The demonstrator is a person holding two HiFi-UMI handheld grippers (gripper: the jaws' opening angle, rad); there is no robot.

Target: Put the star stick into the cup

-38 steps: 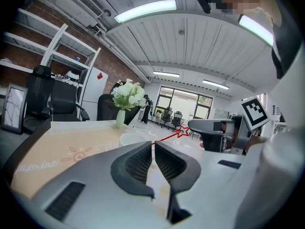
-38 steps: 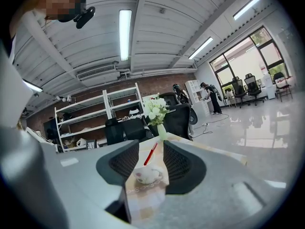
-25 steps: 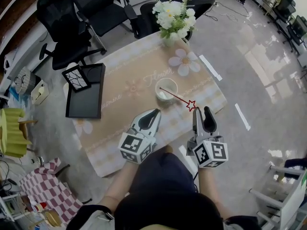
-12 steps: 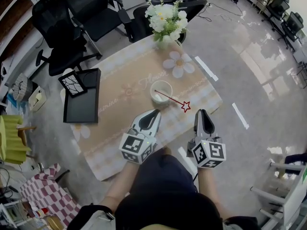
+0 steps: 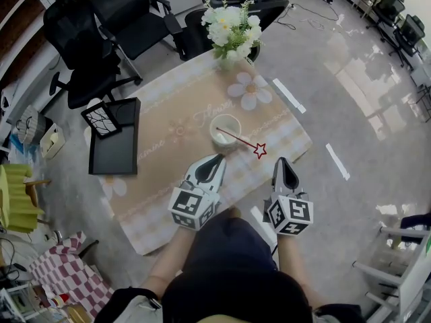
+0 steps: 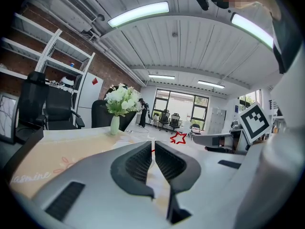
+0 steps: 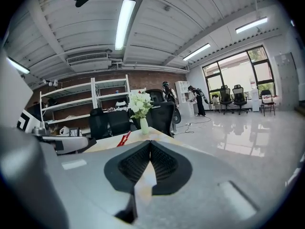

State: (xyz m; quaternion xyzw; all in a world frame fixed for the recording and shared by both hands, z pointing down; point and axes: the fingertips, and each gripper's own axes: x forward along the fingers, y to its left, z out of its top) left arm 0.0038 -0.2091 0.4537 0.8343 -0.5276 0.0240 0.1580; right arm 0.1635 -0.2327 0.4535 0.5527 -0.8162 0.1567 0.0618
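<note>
In white cup (image 5: 225, 116), slanted red star stick (image 5: 239, 140); left tool (image 5: 219, 157), just-closed right tool (image 5: 283, 160) pressed together, empty

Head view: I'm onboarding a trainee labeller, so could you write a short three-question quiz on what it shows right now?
1. Where does the thin red star-tipped stick rest?
2. True or false: the right gripper grips that stick.
3. What stands at the far end of the beige-clothed table? A a laptop; B a white flower bouquet in a vase; C a kettle.
Key: 1. In the white round cup, leaning, with its star out over the rim. 2. False: its jaws have just closed, with nothing between them. 3. B.
</note>
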